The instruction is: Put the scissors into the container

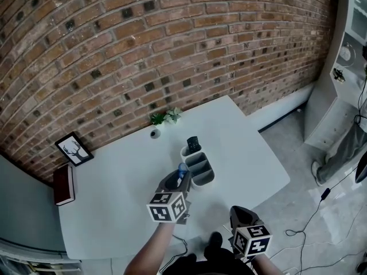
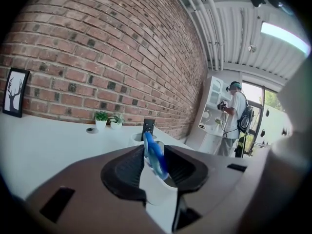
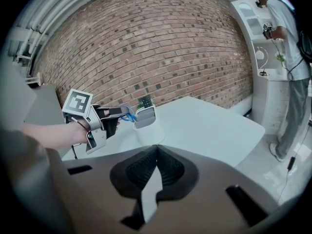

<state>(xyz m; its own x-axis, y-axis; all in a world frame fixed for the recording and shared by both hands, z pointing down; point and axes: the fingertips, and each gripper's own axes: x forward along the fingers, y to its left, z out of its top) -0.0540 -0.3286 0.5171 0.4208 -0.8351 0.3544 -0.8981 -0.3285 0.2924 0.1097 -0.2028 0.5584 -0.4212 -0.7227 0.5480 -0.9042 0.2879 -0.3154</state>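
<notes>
The blue-handled scissors (image 1: 182, 171) stand upright at the near end of the grey divided container (image 1: 202, 168) on the white table (image 1: 114, 182). My left gripper (image 1: 182, 177) is right at that end. In the left gripper view the scissors' handle (image 2: 155, 157) rises between the jaws, which stand apart with a gap beside it, so the gripper (image 2: 157, 165) is open. The right gripper view shows the left gripper (image 3: 119, 113), the scissors (image 3: 127, 117) and the container (image 3: 145, 116) from the side. My right gripper (image 1: 241, 213) hangs off the table's near edge, shut and empty (image 3: 156, 147).
A black remote-like thing (image 1: 193, 144) stands in the container's far cup. Small potted plants (image 1: 166, 117) sit at the table's back, a framed deer picture (image 1: 74, 148) and a red book (image 1: 63, 184) at the left. A person (image 3: 287, 43) stands by the white cabinet (image 1: 344, 67) at right.
</notes>
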